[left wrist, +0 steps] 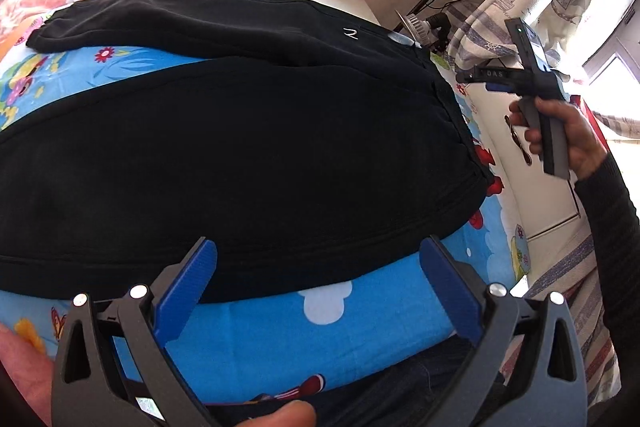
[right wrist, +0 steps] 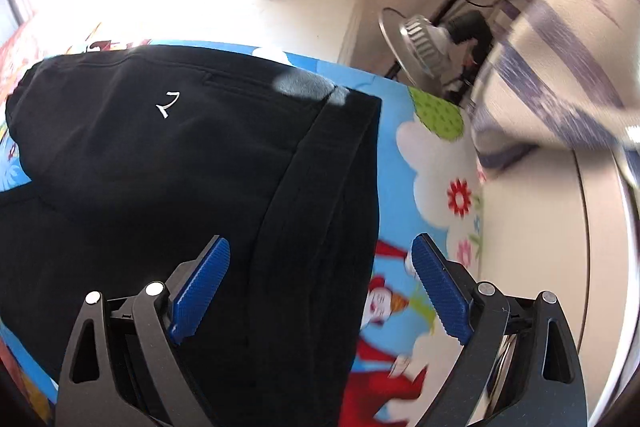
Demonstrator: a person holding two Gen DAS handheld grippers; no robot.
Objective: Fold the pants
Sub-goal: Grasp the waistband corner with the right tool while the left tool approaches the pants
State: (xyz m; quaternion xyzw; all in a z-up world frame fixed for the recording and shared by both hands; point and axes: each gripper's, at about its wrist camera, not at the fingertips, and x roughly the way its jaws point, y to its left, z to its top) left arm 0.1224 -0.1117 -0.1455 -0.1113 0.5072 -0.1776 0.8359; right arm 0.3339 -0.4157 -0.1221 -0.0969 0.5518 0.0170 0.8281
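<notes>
On the bed (left wrist: 328, 311), black pants (left wrist: 224, 163) lie flat; your left claw (left wrist: 318, 259) and right claw (right wrist: 320, 255) hover wide open, holding nothing.

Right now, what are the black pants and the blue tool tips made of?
The black pants look like soft, matte knit fabric, maybe fleece: stitched seams, no shine. The blue tips look like ridged rubber or plastic; I cannot tell which.
</notes>
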